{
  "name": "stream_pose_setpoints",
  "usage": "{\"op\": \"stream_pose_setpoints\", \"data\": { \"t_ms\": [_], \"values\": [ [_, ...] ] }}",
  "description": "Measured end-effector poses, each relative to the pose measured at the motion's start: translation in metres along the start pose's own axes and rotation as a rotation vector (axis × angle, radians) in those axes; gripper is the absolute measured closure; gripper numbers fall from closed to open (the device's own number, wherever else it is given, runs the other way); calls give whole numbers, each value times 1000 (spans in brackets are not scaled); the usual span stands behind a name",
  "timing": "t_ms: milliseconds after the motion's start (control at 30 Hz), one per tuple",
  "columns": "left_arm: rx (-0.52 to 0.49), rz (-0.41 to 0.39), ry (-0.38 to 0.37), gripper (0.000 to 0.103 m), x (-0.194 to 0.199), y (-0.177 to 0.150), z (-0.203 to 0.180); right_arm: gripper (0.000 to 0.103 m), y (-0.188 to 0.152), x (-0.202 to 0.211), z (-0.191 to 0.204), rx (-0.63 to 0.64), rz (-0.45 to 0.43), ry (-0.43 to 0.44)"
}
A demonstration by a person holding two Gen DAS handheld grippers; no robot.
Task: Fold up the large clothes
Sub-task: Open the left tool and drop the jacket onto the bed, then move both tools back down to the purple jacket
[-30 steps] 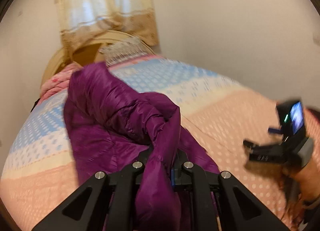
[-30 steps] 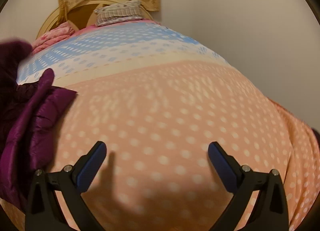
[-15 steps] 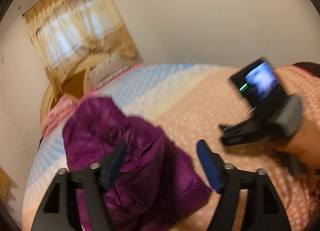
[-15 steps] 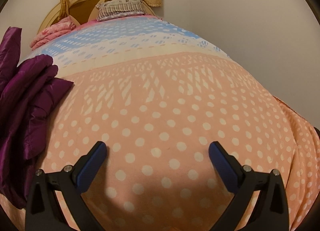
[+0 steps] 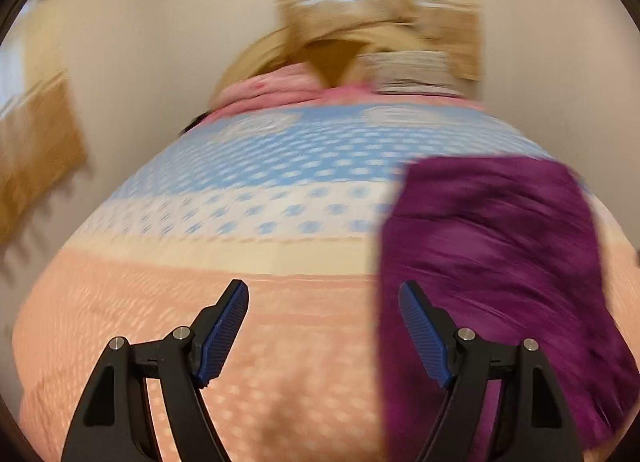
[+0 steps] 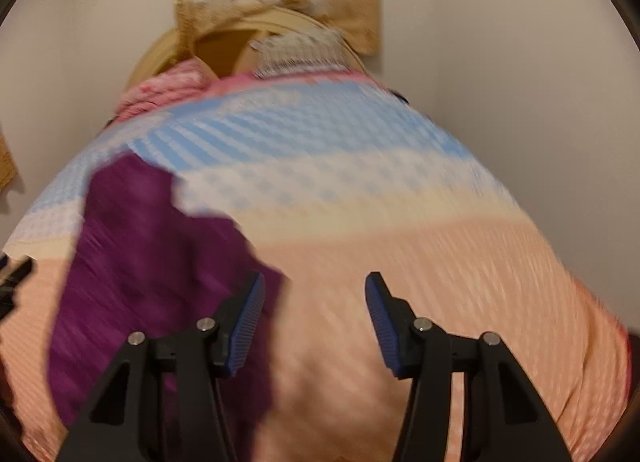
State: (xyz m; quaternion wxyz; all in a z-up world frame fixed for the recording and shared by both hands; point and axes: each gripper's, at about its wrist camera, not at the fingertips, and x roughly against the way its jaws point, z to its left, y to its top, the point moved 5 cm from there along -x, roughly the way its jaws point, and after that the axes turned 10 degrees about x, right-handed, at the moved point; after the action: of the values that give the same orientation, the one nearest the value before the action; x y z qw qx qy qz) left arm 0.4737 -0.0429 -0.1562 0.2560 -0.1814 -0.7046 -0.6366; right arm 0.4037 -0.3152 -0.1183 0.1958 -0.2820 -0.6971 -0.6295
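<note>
I have the purple padded jacket (image 5: 492, 262) lying in a loose heap on the bed (image 5: 200, 282), off to the right of my left hand-held gripper (image 5: 324, 330) and to the left of my right hand-held gripper (image 6: 314, 322). So it sits between the two, a little ahead of both.

My left hand-held gripper is spread, with only the dotted bedcover between its jaws. On the right one the jaws are closing, and I see nothing between them but bedcover; the jacket's edge lies just behind its left finger, whether touching I cannot tell through the blur.

I judge the jacket light for its bulk, soft and puffy, with a shiny shell that looks slippery. It should compress easily and spring back, so a shallow pinch on the filling may slide off. I would take hold at an edge where layers are thin and seamed: the hem, a cuff or the collar, one gripper to each corner, so the fabric hangs flat when lifted.

I can read no brand, label or writing anywhere; both views are motion-smeared.
</note>
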Motion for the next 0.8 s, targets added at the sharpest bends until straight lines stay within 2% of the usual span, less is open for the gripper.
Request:
{"op": "stream_pose_setpoints", "data": {
  "t_ms": [167,267,300,400,567,700,800],
  "values": [
    [72,29,54,25,-33,12,16,48,57,-12,58,11,9,21],
    [99,44,41,25,-40,15,6,49,66,-42,86,-36,71,56],
    [105,56,18,25,-41,15,2,50,64,-53,95,-28,81,38],
    [118,85,-39,25,-48,16,-13,50,48,-71,98,-15,99,-11],
    [115,121,-177,25,-55,8,-47,50,-4,-91,62,-59,138,-66],
    [-9,143,-182,25,-59,-12,-92,50,-33,-98,36,-110,156,-42],
    [-84,127,-164,25,-60,-23,-114,50,-47,-100,21,-155,138,-16]
  ]
}}
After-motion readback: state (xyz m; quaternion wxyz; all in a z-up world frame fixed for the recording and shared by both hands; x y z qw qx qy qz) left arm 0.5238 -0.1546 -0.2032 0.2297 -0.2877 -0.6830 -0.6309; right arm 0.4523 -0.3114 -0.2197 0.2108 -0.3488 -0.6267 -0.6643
